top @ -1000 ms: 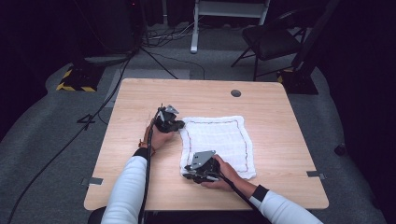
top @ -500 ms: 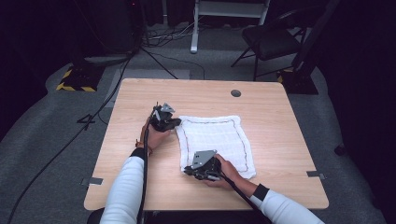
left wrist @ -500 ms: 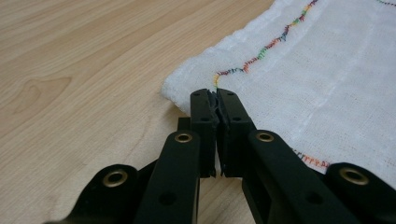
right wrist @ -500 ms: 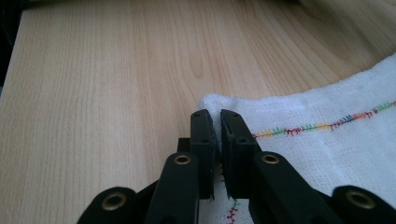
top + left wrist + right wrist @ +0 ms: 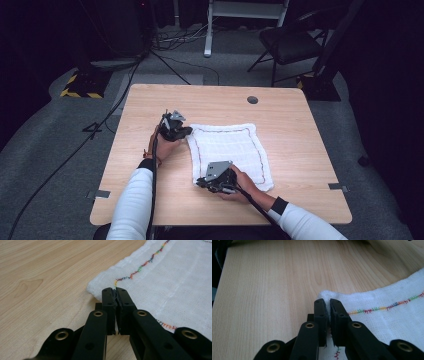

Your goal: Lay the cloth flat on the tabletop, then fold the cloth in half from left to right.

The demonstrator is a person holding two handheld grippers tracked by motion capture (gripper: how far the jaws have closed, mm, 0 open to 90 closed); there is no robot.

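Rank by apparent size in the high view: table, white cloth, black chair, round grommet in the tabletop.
1. table
2. white cloth
3. black chair, though it stands farther back, so it only looks smaller than the cloth
4. round grommet

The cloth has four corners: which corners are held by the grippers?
The two on the cloth's left edge: far-left in the left gripper, near-left in the right gripper.

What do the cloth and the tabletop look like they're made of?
Cloth: seemingly soft white woven cotton, gauze-like; an open grid weave shows, with a rainbow zigzag stitch along the hem, and it bunches between the jaws. Tabletop: pale wood or wood-look laminate, smooth matte; straight grain lines and a knot show, though real or printed is unclear.
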